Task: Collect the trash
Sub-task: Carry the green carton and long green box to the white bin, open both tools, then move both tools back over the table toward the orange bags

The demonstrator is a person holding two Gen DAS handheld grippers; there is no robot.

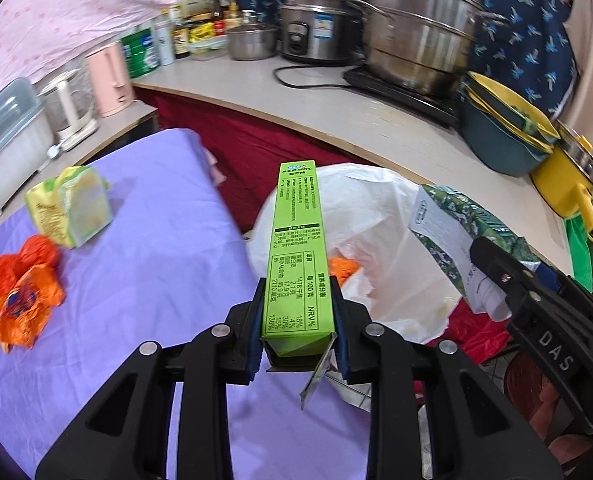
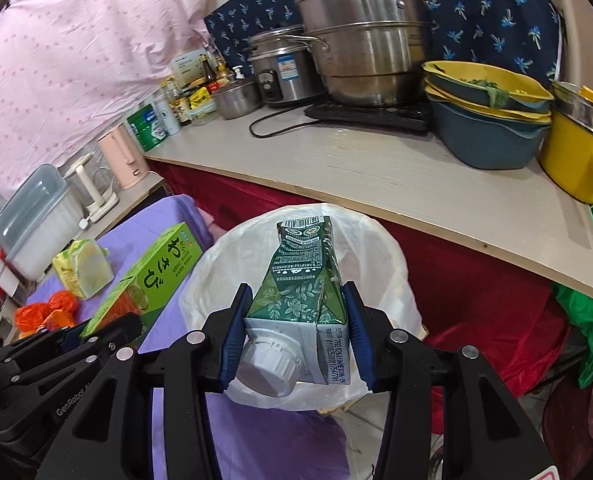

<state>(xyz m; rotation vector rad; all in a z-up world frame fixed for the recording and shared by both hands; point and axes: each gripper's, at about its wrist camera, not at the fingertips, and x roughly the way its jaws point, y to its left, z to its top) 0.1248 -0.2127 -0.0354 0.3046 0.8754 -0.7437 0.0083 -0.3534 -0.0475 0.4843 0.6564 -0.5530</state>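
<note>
My left gripper (image 1: 298, 320) is shut on a long green wasabi box (image 1: 296, 248), held at the purple table's edge beside the white-lined trash bin (image 1: 384, 208). My right gripper (image 2: 294, 332) is shut on a dark green drink carton (image 2: 300, 292) with a white cap, held over the bin's open white bag (image 2: 380, 248). In the left wrist view the carton (image 1: 452, 232) and right gripper (image 1: 492, 268) are at the right. In the right wrist view the wasabi box (image 2: 152, 280) and left gripper (image 2: 96, 340) are at the left. An orange scrap (image 1: 344, 266) lies in the bag.
A yellow-green crumpled pack (image 1: 72, 208) and orange wrappers (image 1: 20, 280) lie on the purple tablecloth (image 1: 144, 280). A counter (image 2: 376, 172) behind the bin holds steel pots (image 2: 356, 36), stacked basins (image 2: 484, 120), a yellow pot (image 2: 576, 152), bottles and a kettle (image 1: 110, 80).
</note>
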